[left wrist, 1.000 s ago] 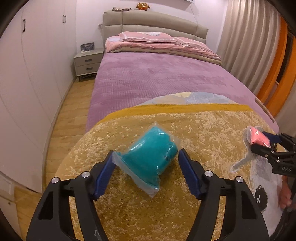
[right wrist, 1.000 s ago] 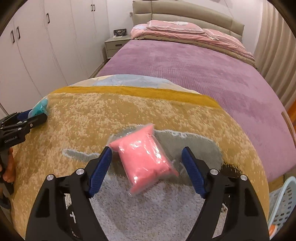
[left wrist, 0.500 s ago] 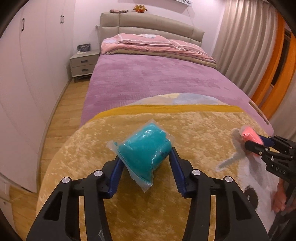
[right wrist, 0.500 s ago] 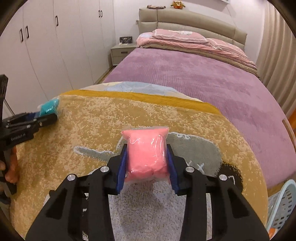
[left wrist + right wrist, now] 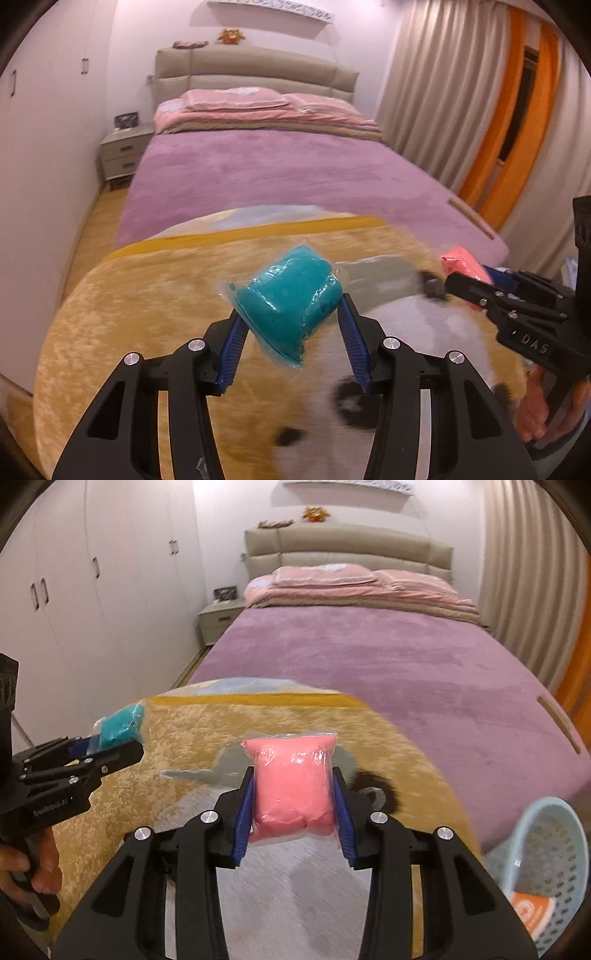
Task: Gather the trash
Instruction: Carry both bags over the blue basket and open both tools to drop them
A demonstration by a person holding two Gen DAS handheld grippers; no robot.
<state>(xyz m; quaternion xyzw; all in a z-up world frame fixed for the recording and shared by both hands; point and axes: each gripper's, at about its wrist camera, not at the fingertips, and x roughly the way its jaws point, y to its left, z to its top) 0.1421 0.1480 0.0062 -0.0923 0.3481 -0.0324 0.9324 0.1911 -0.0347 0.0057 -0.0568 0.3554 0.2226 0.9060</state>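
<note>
Left tongs (image 5: 290, 325) clamping teal packet (image 5: 291, 295), right tongs (image 5: 293, 805) clamping pink packet (image 5: 293, 782)

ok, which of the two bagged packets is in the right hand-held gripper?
The pink packet, clamped between the right hand-held gripper pads. The teal packet sits in the left hand-held gripper.

Teal packet (image 5: 291, 295) and pink packet (image 5: 291, 782), both clamped aloft
</note>
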